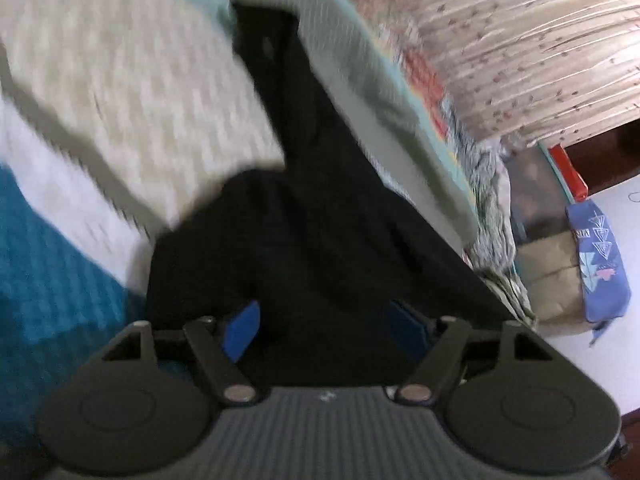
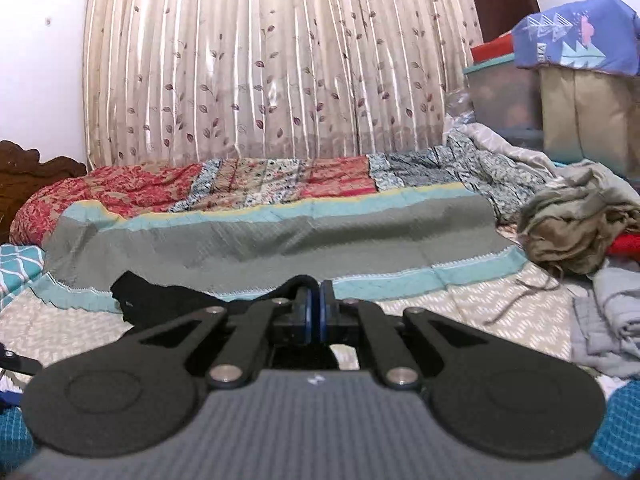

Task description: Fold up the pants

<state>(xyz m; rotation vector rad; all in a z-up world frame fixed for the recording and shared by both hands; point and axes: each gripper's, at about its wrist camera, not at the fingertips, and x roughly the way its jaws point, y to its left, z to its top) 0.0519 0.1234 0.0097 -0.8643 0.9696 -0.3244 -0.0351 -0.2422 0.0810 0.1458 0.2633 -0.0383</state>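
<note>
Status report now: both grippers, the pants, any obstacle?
Left gripper open over black cloth pants. Right gripper shut on pants edge. Crumpled olive cloth heap lies apart, right side.

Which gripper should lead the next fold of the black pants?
Right. The right gripper is shut on the black pants; the left gripper is open over them, gripping nothing.
</note>
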